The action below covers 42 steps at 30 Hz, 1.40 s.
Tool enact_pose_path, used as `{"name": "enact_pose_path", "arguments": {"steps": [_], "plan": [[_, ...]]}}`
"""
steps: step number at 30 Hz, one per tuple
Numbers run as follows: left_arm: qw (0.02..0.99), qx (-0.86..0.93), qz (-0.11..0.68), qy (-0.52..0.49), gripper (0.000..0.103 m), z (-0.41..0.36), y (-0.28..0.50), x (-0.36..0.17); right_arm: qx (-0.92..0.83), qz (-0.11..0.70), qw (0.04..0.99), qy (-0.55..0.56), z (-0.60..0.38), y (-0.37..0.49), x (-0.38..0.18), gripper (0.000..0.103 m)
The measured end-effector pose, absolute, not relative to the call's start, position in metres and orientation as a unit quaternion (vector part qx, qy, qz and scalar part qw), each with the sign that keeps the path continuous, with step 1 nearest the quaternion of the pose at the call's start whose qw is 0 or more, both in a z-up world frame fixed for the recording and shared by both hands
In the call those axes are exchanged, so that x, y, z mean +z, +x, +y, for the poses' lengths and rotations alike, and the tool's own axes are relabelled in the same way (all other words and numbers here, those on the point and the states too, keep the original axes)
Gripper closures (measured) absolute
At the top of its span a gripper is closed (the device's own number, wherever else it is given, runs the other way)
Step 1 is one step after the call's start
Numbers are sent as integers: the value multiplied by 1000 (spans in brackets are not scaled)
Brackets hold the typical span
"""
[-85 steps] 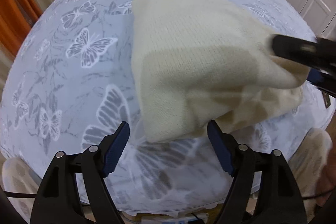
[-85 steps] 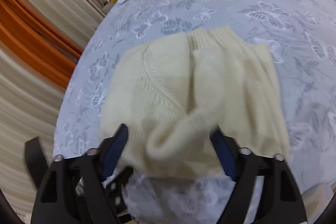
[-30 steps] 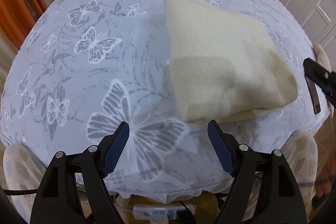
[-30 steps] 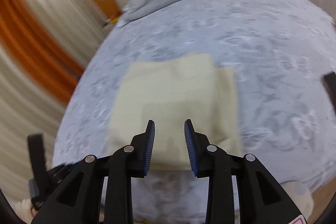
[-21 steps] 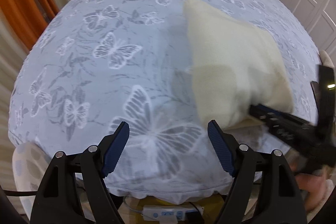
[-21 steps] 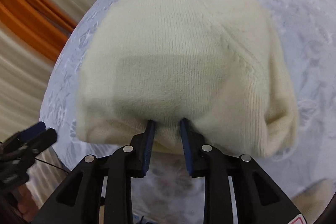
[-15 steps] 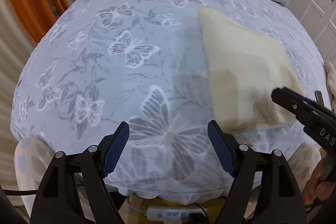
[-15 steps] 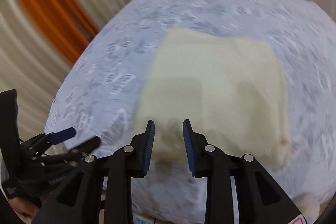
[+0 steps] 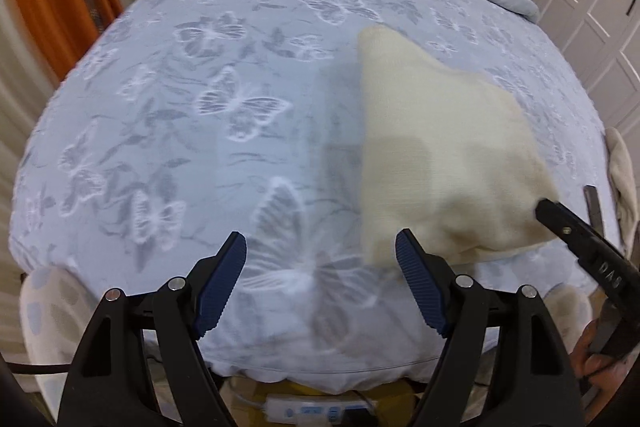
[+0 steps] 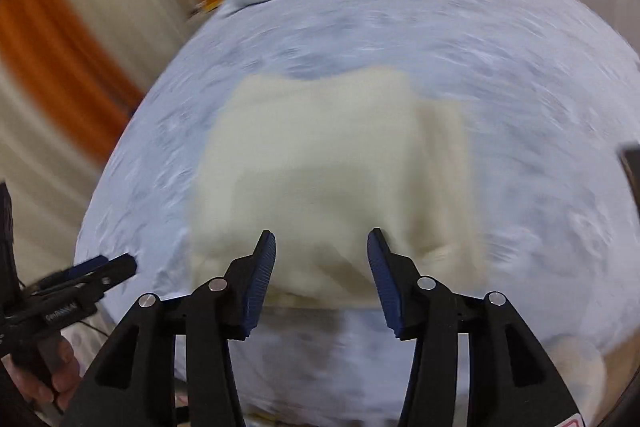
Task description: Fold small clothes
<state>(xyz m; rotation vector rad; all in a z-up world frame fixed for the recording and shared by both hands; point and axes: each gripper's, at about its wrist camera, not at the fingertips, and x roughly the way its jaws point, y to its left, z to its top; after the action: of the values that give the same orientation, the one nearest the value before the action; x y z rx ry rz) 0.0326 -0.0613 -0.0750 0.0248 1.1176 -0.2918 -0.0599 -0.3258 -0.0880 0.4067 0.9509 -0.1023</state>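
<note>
1 cream knitted garment (image 9: pixel 440 163), folded into a compact rectangle, lies flat near the front edge of the grey butterfly-print bedspread (image 9: pixel 200 131), within easy reach of both tools. The left gripper (image 9: pixel 320 283) hovers beside it, jaws wide apart, holding nothing. The right gripper (image 10: pixel 321 277) sits at its near edge, jaws parted, empty.

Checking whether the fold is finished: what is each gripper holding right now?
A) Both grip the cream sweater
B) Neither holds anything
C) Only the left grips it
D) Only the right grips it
B: the left gripper and right gripper are both open, clear of the folded cream sweater lying on the bed.
</note>
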Motion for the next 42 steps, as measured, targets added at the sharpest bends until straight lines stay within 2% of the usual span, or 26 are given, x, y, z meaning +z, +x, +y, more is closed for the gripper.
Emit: {"name": "enact_pose_path", "arguments": {"steps": [2,4,5,8,10,11,14,17,20,22,26,29,32,34,37,38,39,40,41,42], "plan": [[835,-144,530,19,28,-78,32,-79,-78,478,854,190,-340,-56,-98,42],[834,-151,530,30,28,-95,30,-80,-75,489,845,202,-351,-50,-115,42],[835,-154,527,39,28,-104,28,-79,-73,493,841,211,-353,-46,-124,44],[833,-154,526,78,28,-124,26,-83,-70,517,818,240,-359,-33,-149,59],[830,-152,530,86,28,-129,26,-84,-84,496,825,257,-363,-41,-137,70],[830,-152,531,83,28,-130,26,-83,-91,477,833,264,-365,-49,-125,72],[828,-153,532,91,28,-131,26,-83,-91,461,846,251,-363,-58,-107,72],[824,-147,537,100,28,-136,27,-88,-91,487,838,230,-366,-49,-125,64],[821,-143,544,104,28,-138,27,-92,-79,510,826,228,-362,-43,-146,63],[822,-143,540,113,28,-139,26,-92,-81,496,835,224,-360,-47,-133,63],[821,-140,542,113,28,-139,27,-95,-85,419,882,198,-347,-70,-79,63],[820,-136,545,112,28,-139,29,-98,-70,412,892,172,-336,-62,-70,63],[822,-130,544,111,28,-137,30,-97,-79,490,861,111,-330,-29,-119,63],[823,-125,543,110,28,-134,31,-95,-71,526,840,110,-337,-16,-160,62],[826,-127,541,91,28,-125,36,-89,-67,515,846,121,-340,-26,-140,62],[828,-132,539,77,28,-121,39,-86,-65,503,851,136,-344,-33,-127,61],[829,-137,539,58,26,-117,42,-84,-66,486,857,158,-350,-44,-113,53],[828,-143,541,27,19,-112,48,-83,-72,472,861,173,-356,-53,-103,47],[826,-146,544,0,18,-108,53,-83,-87,458,865,188,-366,-64,-93,37],[824,-147,547,-17,18,-107,56,-84,-95,452,865,196,-373,-68,-92,30]]}}
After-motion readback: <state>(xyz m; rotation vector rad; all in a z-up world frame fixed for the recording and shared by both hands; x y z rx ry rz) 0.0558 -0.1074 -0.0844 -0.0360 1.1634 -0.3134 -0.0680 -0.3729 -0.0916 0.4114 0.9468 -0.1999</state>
